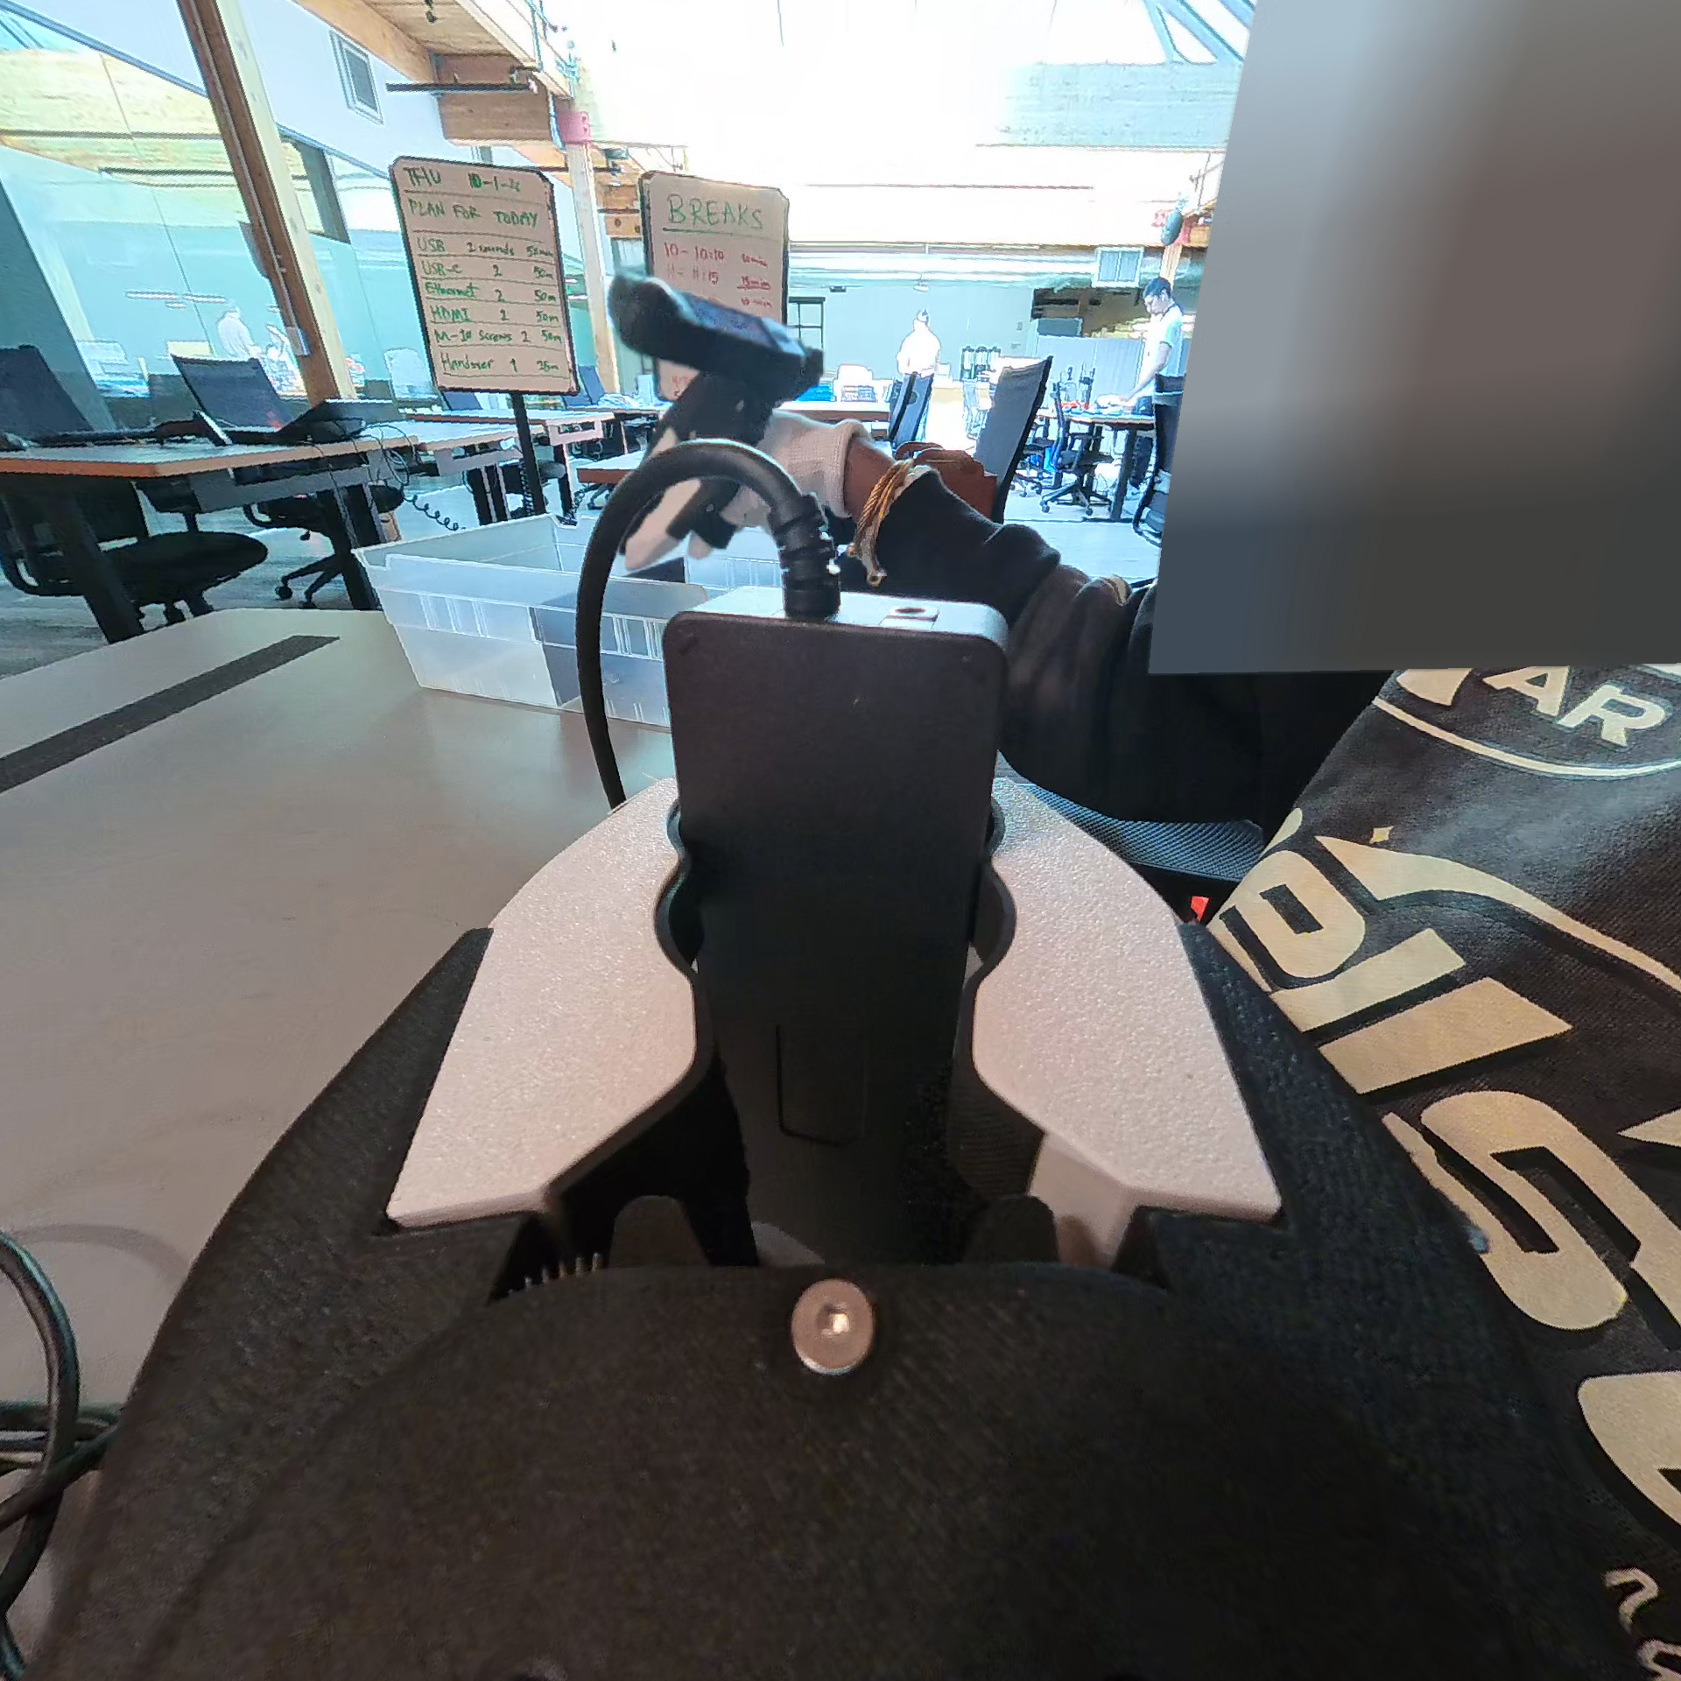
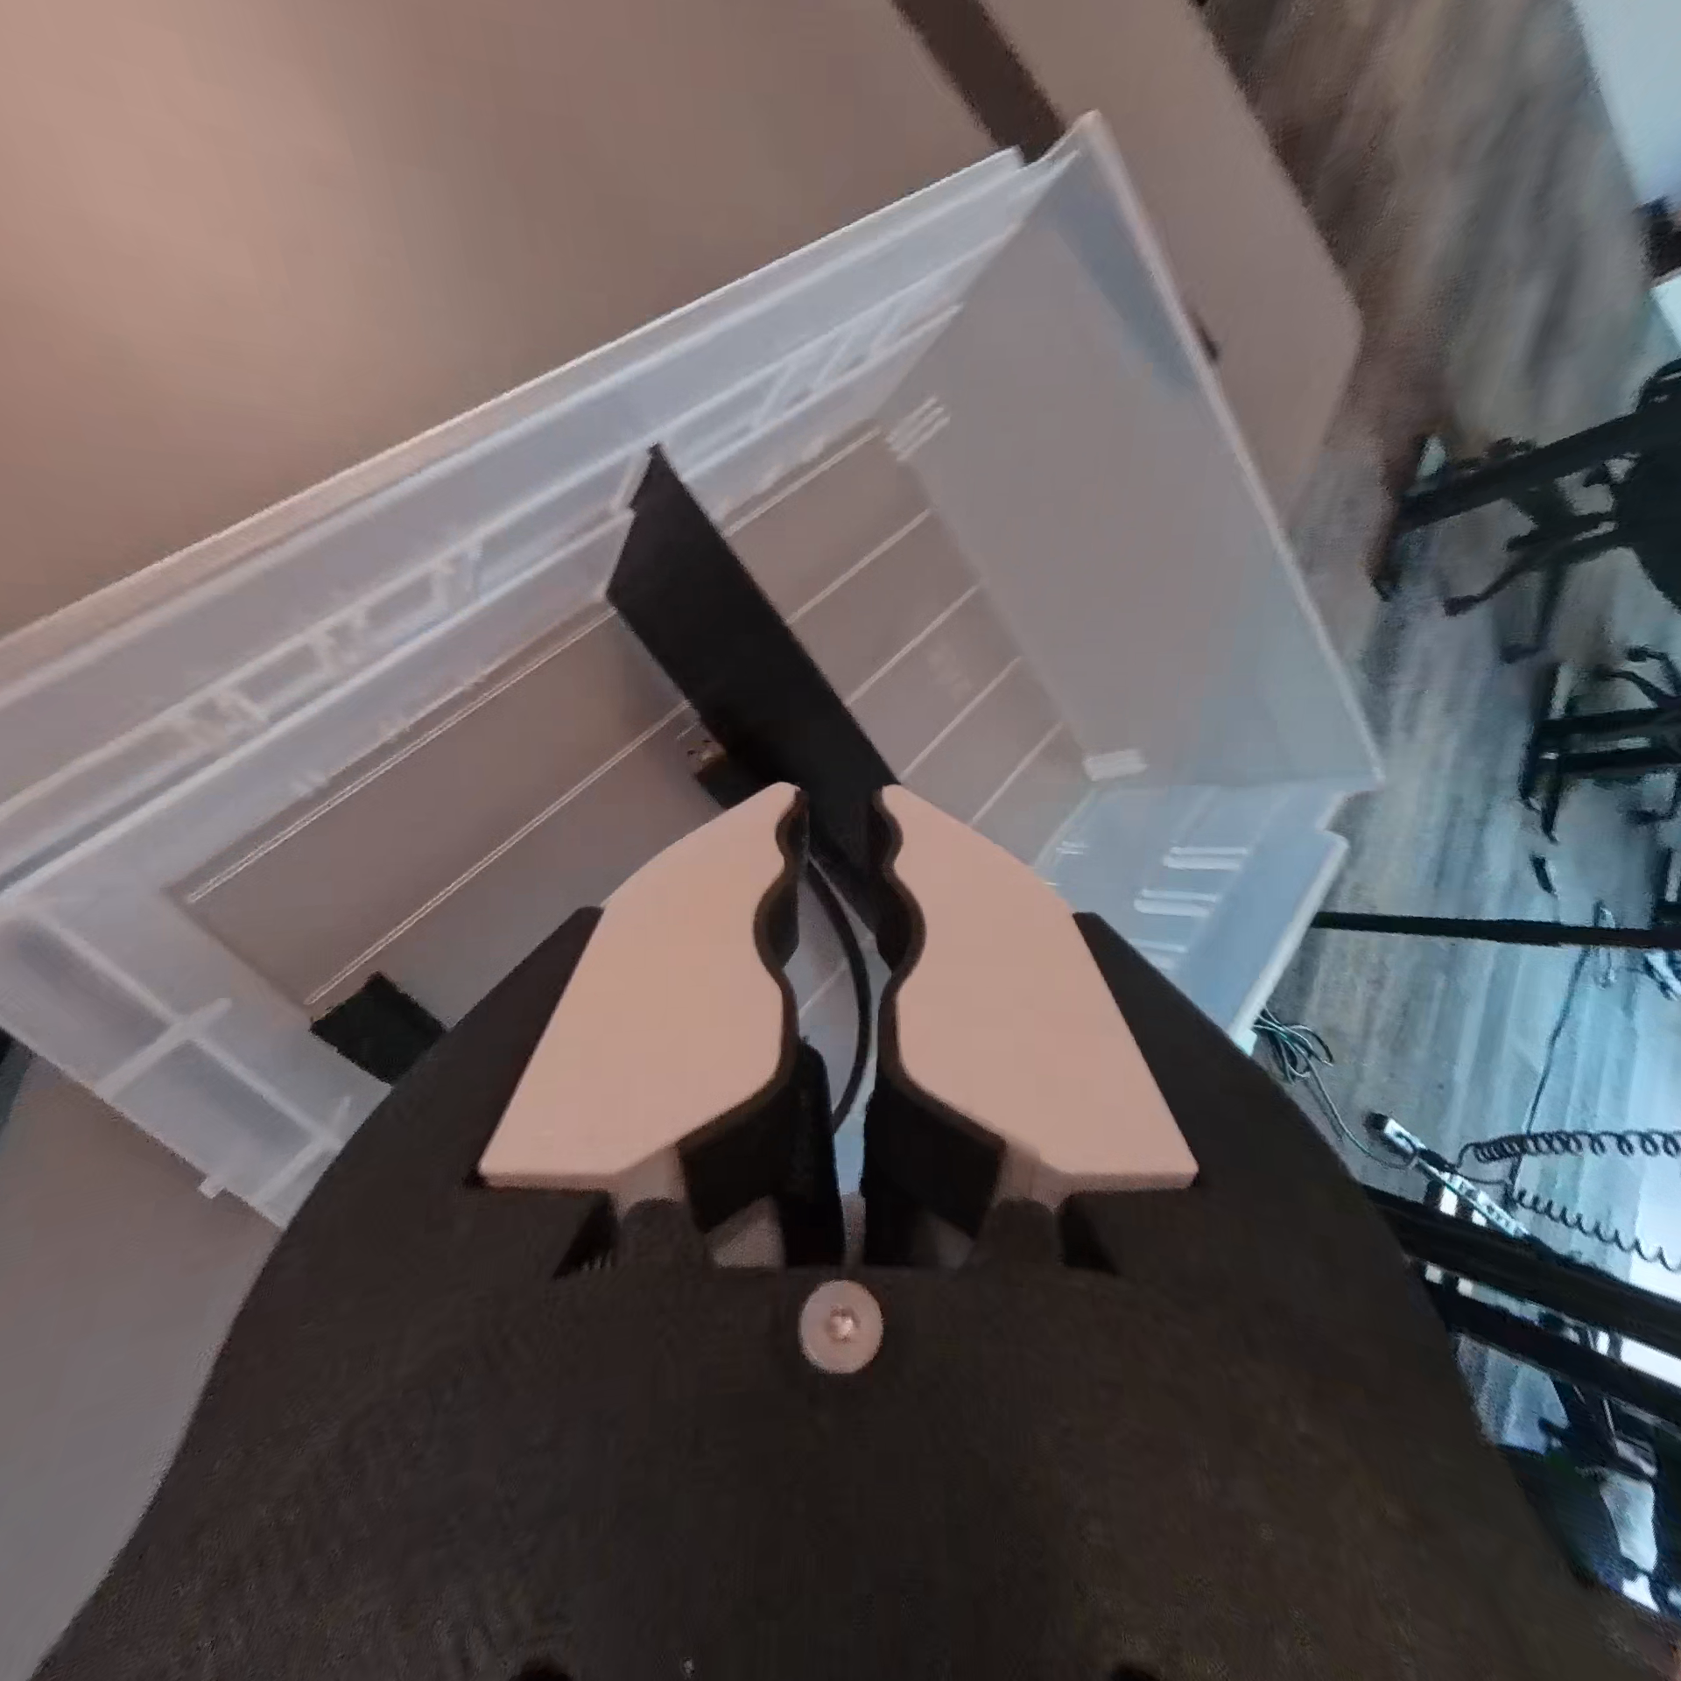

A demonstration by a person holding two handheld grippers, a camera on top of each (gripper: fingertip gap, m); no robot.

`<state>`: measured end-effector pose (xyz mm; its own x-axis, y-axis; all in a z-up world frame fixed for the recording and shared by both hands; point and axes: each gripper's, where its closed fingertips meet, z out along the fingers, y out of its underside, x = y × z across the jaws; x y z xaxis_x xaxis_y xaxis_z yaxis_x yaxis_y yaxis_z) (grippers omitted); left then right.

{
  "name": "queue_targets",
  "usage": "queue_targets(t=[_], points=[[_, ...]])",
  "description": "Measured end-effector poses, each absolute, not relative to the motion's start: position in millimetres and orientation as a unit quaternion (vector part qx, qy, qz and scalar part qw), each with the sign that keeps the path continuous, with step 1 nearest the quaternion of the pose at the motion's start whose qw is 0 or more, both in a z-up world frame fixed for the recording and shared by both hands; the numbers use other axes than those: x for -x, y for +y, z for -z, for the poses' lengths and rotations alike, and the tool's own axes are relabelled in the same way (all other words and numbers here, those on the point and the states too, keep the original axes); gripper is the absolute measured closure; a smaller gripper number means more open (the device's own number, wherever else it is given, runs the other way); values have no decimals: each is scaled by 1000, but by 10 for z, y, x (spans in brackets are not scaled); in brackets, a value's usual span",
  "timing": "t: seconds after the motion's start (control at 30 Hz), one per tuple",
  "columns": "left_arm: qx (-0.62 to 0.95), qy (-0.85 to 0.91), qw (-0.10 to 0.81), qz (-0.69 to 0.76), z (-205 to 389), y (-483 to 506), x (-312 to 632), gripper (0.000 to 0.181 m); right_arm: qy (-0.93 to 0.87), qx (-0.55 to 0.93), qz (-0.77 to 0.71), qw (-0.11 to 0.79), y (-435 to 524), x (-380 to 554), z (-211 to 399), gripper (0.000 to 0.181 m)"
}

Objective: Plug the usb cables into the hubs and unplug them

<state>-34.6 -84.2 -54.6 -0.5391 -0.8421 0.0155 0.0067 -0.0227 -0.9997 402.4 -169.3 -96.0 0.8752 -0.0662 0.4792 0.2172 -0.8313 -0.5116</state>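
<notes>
My left gripper [image 1: 832,810] is shut on a black box-shaped hub [image 1: 832,728] and holds it upright above the table. A thick black cable [image 1: 600,582] leaves the hub's top and loops down to the left. My right gripper [image 2: 841,800] is shut on a long flat black hub [image 2: 728,619], and a thin black cable [image 2: 855,964] runs back between its fingers. It hangs over the clear plastic bin [image 2: 1182,455]. In the left wrist view the right gripper [image 1: 696,532] shows farther off, held by a gloved hand [image 1: 810,455] and pointing down into the bin [image 1: 473,619].
A small black piece [image 2: 373,1028] lies by the bin's near corner. The beige table [image 1: 227,864] has a dark strip across it, and loose black cables [image 1: 36,1364] lie at its left edge. A person's dark printed shirt [image 1: 1455,1046] fills the right. Desks, chairs and whiteboards stand behind. Some 45 cm of space lies between my two pairs of fingers.
</notes>
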Motion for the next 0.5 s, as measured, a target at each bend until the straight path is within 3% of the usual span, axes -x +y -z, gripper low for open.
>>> queue_targets(t=[0.1, 0.3, 0.37, 0.5], points=[[341, 611, 338, 629, 545, -841, 345, 124, -33, 907, 247, 340, -1648, -3869, 767, 168], [341, 611, 340, 628, 544, -839, 347, 124, -170, 725, -9, 667, -1230, -1990, -253, 162], [338, 612, 343, 627, 544, -848, 352, 124, -248, 695, -113, 666, -1233, -1256, -284, 160], [334, 615, 348, 624, 541, -858, 363, 124, -386, 703, -190, 566, -1208, -112, 170, 159]])
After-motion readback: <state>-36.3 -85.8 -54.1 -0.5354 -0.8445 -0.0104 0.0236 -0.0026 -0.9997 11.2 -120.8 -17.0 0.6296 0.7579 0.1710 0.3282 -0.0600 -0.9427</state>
